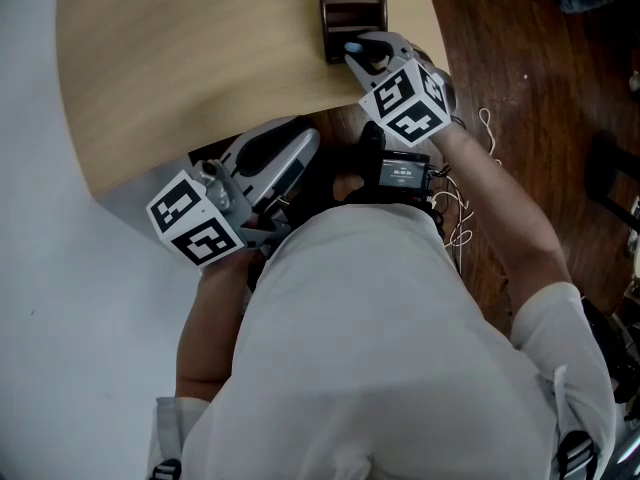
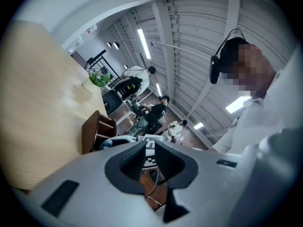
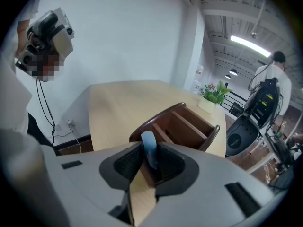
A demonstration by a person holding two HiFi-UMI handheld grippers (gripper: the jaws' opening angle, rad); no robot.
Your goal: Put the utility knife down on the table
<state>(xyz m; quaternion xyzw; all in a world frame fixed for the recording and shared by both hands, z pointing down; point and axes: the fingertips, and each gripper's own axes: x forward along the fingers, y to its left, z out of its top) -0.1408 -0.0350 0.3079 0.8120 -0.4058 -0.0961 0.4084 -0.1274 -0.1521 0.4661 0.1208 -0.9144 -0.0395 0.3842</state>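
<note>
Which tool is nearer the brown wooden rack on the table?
Right. The right tool, gripping the utility knife, is beside the rack; the left tool sits back at the near edge of the table, away from it.

Looking down over a white shirt (image 1: 370,348) at two grippers by a pale wooden bench (image 1: 180,58).

Holds the right gripper (image 1: 358,58) up against a dark brown organizer (image 1: 352,8) standing near the bench's right edge, with the blue end of the utility knife (image 1: 353,45) showing at the gripper's tip. Carries the left gripper (image 1: 305,140) low and close to the torso, just off the bench's rounded near edge, pointing toward the right one. Wears a small black device (image 1: 405,173) with a lit screen at the chest. Stands over a dark wooden floor (image 1: 530,88) with pale cord (image 1: 487,128) looped on it.
</note>
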